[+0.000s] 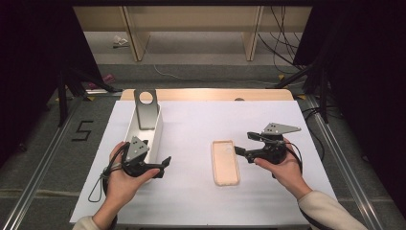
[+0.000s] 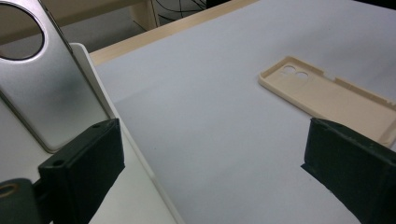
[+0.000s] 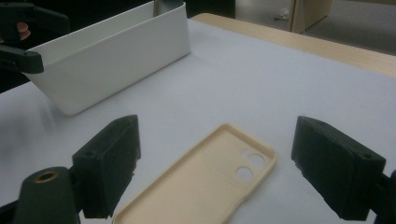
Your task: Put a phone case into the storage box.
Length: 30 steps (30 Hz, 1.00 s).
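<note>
Currently both grippers hover empty with jaws wide apart; this reads as the approach step, before any grasp. The beige, soft-looking phone case [image 1: 225,163] lies flat, open side up, mid-table on the white table cover [image 1: 191,201]. The right gripper [image 1: 242,143] hangs just beside its far right corner. The left gripper [image 1: 165,165] hangs at the near end of the long white plastic bin [image 1: 158,128], in which a silver phone [image 1: 145,109] leans upright. Next move, judged: lower one gripper astride the silver phone or the case's edge, then close.
</note>
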{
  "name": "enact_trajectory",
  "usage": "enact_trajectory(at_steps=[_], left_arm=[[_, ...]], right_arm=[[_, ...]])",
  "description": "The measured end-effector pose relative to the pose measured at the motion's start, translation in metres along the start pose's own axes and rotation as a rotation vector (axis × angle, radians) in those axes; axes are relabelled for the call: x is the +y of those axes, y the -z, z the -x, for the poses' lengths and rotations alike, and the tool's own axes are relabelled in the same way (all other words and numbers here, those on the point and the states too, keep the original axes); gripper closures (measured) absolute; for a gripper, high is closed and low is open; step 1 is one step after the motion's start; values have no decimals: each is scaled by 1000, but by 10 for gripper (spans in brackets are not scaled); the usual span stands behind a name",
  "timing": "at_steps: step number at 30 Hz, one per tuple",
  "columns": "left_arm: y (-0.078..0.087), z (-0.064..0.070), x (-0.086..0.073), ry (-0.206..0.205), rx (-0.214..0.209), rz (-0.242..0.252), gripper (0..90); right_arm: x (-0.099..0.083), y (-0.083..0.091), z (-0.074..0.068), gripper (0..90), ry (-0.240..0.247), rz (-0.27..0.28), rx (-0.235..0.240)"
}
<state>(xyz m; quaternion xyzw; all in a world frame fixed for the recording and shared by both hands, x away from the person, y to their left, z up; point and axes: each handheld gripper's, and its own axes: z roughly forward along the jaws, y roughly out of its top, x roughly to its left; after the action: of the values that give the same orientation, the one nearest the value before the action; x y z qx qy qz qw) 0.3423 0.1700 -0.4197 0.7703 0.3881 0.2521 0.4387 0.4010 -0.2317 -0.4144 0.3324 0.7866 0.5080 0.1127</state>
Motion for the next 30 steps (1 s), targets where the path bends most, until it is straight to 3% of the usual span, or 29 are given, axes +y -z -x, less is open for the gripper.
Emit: enact_trajectory(at_steps=[7,10,16,22,25,30], left_arm=[[0,3,-1,-2,-11,8,51],[-1,5,-1,1,-16,15,59],[-3,7,-2,9,-24,5,73],[-5,7,-3,3,-23,3,85],[-5,7,-3,3,-22,1,88],[-6,7,-3,-2,-25,-2,90]], right_arm=[[0,-3,-1,169,9,-14,3],[0,-5,-3,225,24,-25,10],[-1,-10,-9,530,86,-71,21],[-1,-21,-20,843,131,-166,30],[-3,-28,-24,900,137,-223,44],[-9,-39,-31,900,146,-327,77]])
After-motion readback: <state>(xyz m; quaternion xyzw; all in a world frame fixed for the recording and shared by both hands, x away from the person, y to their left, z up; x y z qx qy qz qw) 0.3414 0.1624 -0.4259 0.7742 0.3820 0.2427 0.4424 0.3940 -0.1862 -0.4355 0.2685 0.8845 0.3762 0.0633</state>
